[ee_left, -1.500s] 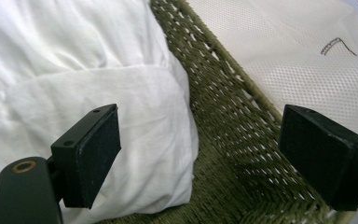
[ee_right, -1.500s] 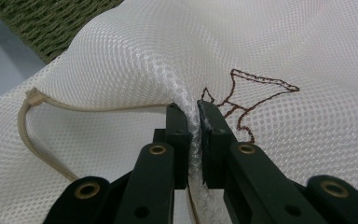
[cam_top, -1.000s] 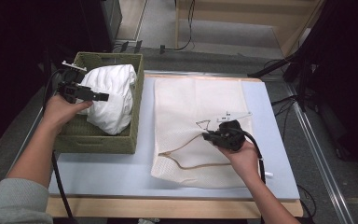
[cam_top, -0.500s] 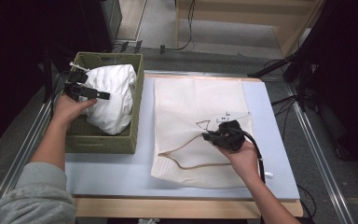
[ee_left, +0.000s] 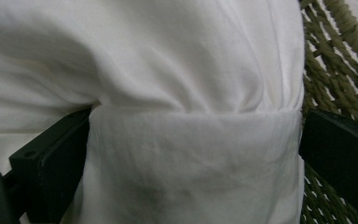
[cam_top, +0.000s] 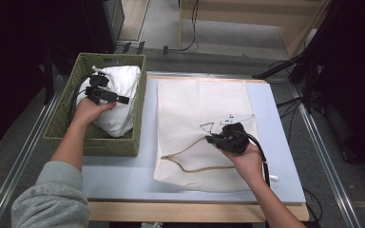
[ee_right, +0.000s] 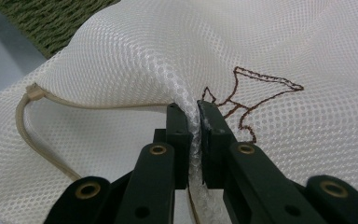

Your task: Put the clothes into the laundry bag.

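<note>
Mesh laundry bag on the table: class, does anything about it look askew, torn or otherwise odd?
Nothing looks damaged. The mesh laundry bag lies flat on the table, except where the right claw pinches up a ridge of mesh beside the brown stitched outline. Its beige drawstring trails loose across the lower part.

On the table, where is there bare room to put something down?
Bare pale blue tabletop lies in front of the green woven basket, left of the white mesh bag. A narrow strip runs along the bag's right. The basket is crowded by white cloth.

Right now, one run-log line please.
left gripper: open around white cloth in basket | right gripper: shut on mesh bag
</note>
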